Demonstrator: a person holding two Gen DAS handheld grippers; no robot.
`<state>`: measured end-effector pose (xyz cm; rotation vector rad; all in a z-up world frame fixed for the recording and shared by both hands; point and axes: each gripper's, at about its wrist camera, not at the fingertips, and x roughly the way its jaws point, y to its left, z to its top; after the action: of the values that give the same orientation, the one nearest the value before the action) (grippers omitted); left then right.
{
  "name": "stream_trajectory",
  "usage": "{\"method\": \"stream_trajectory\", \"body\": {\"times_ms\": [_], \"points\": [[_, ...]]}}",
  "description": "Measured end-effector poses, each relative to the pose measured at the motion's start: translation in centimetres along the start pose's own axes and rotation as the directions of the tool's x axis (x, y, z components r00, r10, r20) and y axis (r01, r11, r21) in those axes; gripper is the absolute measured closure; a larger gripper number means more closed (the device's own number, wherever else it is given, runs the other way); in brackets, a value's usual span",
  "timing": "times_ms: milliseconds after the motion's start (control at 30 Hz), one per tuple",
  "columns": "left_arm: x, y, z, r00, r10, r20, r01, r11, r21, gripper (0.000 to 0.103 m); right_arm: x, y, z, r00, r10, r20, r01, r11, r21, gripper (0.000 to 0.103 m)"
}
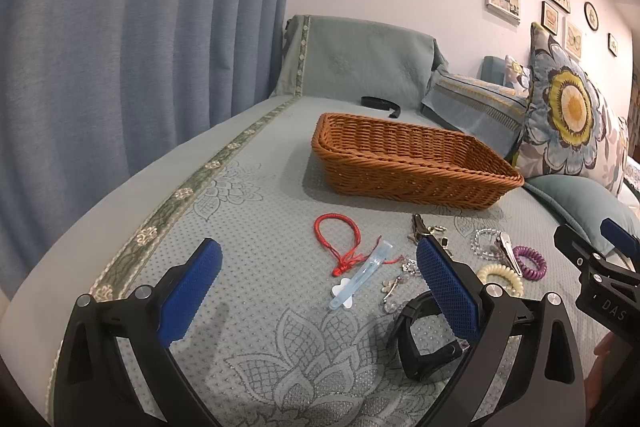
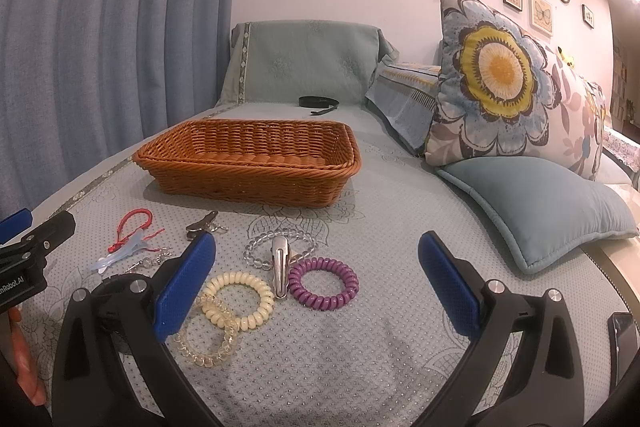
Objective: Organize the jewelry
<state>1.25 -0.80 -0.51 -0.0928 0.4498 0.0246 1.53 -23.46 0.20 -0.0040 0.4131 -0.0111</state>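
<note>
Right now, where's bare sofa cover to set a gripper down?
Free: the strip between the purple coil hair tie and the teal cushion, and the patch left of the red cord bracelet toward the patterned border. Crowded: in front of the wicker basket, around the silver hair clip.

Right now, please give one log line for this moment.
left gripper: open, empty | right gripper: open, empty | basket: empty | jewelry: on sofa
</note>
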Motion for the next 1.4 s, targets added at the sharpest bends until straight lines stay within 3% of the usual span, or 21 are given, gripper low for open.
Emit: {"method": "stream_trajectory", "body": {"times_ms": [500,600,667,767,900,933,1033,1067,1100,1267,1333,1400], "points": [[-0.1,0.1,-0.1,1.0,-0.004,-0.004,0.004,1.0,-0.003,0.008,-0.1,-0.2,-0.1,1.0,0.002,-0.007,-0.002,1.0,0.008,0.006],[0.0,0.8,-0.1,0.999,-0.029,-0.033,0.028,0.999,-0.027,0.008,0.2,-0.4,-0.1,1.0,0.009,-0.03,-0.008,1.0,0.022,0.006],[0.7,1.7,0.4,0.992,-0.096,-0.076,0.092,0.994,-0.056,0.009,0.4,-0.6,-0.1,0.998,0.027,-0.057,-0.025,0.999,0.034,0.007],[1.5,2.8,0.3,0.962,-0.218,-0.162,0.202,0.974,-0.106,0.011,0.7,-0.9,-0.1,0.993,0.054,-0.102,-0.051,0.998,0.036,0.013],[2.1,3.1,0.4,0.921,-0.319,-0.225,0.292,0.945,-0.144,0.026,1.2,-0.5,-0.9,0.965,0.132,-0.225,-0.128,0.991,0.034,0.036],[2.5,2.9,0.5,0.909,-0.34,-0.241,0.311,0.938,-0.152,0.03,1.1,-0.4,-1.2,0.965,0.15,-0.217,-0.147,0.989,0.029,0.042],[2.9,2.6,0.3,0.864,-0.414,-0.287,0.369,0.908,-0.199,0.04,1.0,0.3,-2.1,0.924,0.264,-0.276,-0.249,0.964,0.09,0.059],[3.1,2.4,0.1,0.847,-0.437,-0.303,0.385,0.897,-0.218,0.051,0.9,0.6,-2.3,0.914,0.289,-0.286,-0.27,0.957,0.107,0.063],[3.3,2.3,0.0,0.835,-0.453,-0.312,0.396,0.889,-0.231,0.054,1.0,1.0,-2.7,0.903,0.299,-0.309,-0.279,0.954,0.108,0.066],[4.3,1.5,-0.8,0.786,-0.498,-0.366,0.413,0.864,-0.289,0.061,1.7,1.8,-3.7,0.862,0.3,-0.409,-0.288,0.953,0.092,0.069],[4.7,1.0,-1.2,0.765,-0.515,-0.388,0.42,0.854,-0.306,0.061,2.4,2.2,-3.6,0.857,0.271,-0.438,-0.269,0.961,0.068,0.071],[5.2,0.2,-1.5,0.758,-0.501,-0.418,0.408,0.864,-0.296,0.063,3.0,2.8,-3.5,0.859,0.247,-0.449,-0.252,0.967,0.049,0.076]]}}
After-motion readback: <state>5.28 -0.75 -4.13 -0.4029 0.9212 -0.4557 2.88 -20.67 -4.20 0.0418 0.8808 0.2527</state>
